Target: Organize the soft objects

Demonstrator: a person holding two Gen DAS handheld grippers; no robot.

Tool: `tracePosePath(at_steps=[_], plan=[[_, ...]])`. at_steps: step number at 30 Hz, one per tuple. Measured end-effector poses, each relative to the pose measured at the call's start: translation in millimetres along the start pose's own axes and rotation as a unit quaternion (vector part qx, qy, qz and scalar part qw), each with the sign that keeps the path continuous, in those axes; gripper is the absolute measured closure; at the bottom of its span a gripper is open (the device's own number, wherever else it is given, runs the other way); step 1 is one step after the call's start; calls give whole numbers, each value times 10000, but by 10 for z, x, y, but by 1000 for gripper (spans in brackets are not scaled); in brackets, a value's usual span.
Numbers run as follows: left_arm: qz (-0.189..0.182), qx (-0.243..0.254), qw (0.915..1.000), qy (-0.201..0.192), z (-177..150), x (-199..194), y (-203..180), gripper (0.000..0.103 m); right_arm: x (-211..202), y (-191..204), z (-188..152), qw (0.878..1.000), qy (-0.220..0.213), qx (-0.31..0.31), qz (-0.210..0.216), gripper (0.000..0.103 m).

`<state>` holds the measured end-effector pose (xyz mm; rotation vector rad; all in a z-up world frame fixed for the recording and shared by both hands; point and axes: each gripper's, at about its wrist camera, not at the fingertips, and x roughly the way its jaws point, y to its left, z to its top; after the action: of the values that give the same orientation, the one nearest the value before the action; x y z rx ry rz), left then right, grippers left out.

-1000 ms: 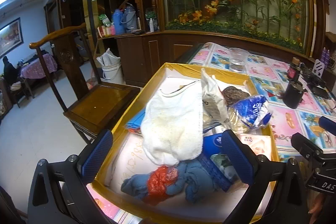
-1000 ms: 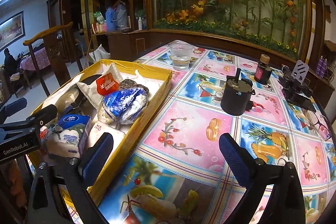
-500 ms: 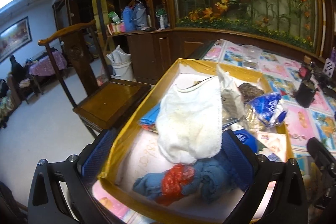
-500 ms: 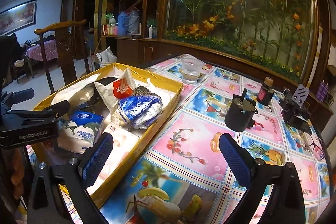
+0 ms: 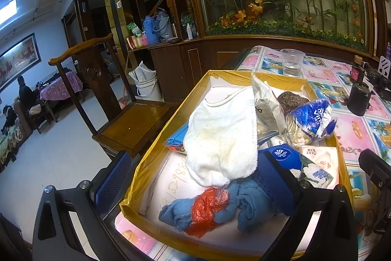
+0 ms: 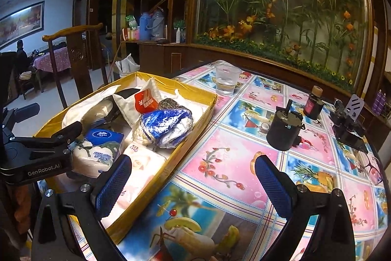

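A yellow-edged box (image 5: 281, 81) (image 6: 193, 92) on the table holds soft things. In the left wrist view a white towel (image 5: 220, 136) lies over the pile, with a blue cloth (image 5: 246, 202) and a red plastic bag (image 5: 207, 207) at the near end. Tissue packs (image 5: 315, 168) (image 6: 97, 151) and a blue-white bag (image 5: 312, 119) (image 6: 166, 124) fill the right side. My left gripper (image 5: 193, 182) is open, above the box's near end with nothing between its fingers. My right gripper (image 6: 193, 184) is open over the box's right wall, holding nothing.
A wooden chair (image 5: 127, 119) stands left of the box. On the patterned tablecloth (image 6: 244, 163) stand a glass of water (image 6: 226, 80), a black motor-like cylinder (image 6: 283, 129), a small dark bottle (image 6: 314, 104) and glasses (image 6: 369, 165). A floral cabinet rises behind.
Both grippers have drifted slightly, so the box sits a little further right in the left view. The right wrist camera has tilted up. Nothing was taken hold of.
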<state>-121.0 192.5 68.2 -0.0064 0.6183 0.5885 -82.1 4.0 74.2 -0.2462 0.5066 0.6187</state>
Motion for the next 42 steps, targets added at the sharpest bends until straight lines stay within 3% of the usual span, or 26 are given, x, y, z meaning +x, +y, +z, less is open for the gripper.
tracePosePath(at_steps=[42], plan=[[-114, 26, 9999, 7, -58, -11, -55, 0, 46, -10, -21, 9998, 85, 102, 136, 1]])
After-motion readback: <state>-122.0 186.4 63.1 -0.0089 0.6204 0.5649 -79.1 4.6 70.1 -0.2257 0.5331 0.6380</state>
